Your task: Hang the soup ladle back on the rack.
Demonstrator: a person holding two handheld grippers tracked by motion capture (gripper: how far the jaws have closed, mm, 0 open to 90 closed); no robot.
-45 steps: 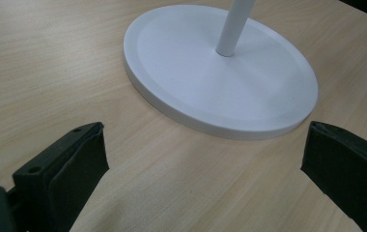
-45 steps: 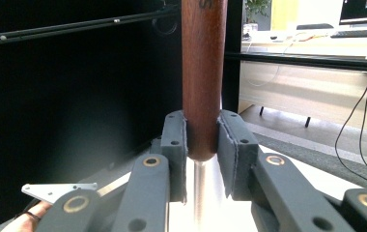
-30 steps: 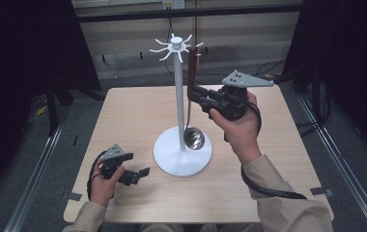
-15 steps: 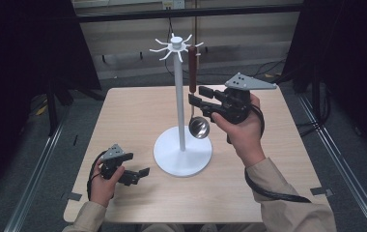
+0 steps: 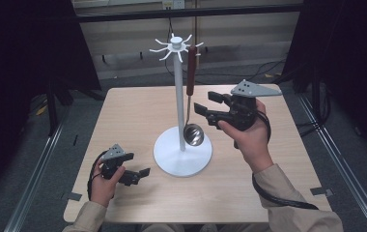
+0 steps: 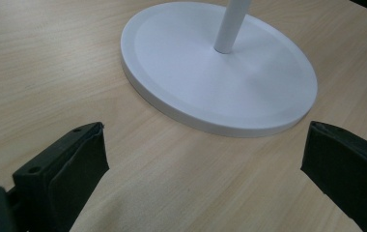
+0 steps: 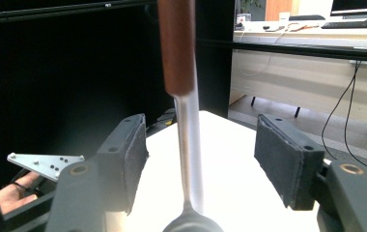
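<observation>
Ladle [image 5: 191,111] is hanging from one prong of the white stand [image 5: 177,82], brown handle up near the spoked top, steel bowl down just above the round base [image 5: 183,153]. It is hanging free because the prong is carrying it, not the tongs.

Right tongs [image 5: 209,107] are sitting level beside the shank, just right of the pole. Their jaws have just been opening. In the right gripper view the ladle's shank [image 7: 189,154] is standing between the two pads [image 7: 279,162] with clear gaps on both sides, so nothing is pressing on it: the look of a release after hooking.

Left tongs [image 5: 138,175] are resting low at the near left of the desk [image 5: 278,193], gaping wide and empty. The left gripper view is showing them aimed at the rim of the base [image 6: 220,130], close to it but apart. Probably parked there to brace the stand if it tips.

Room: the right tongs are having open air behind them toward the desk's right side, so a straight pull-back looks free. The risk is sideways drift, since either pad could nudge the shank and set the ladle swinging or lift it off its prong. The pole is standing just beyond the ladle, so pushing forward is closed. The far desk edge is well apart from the base.
</observation>
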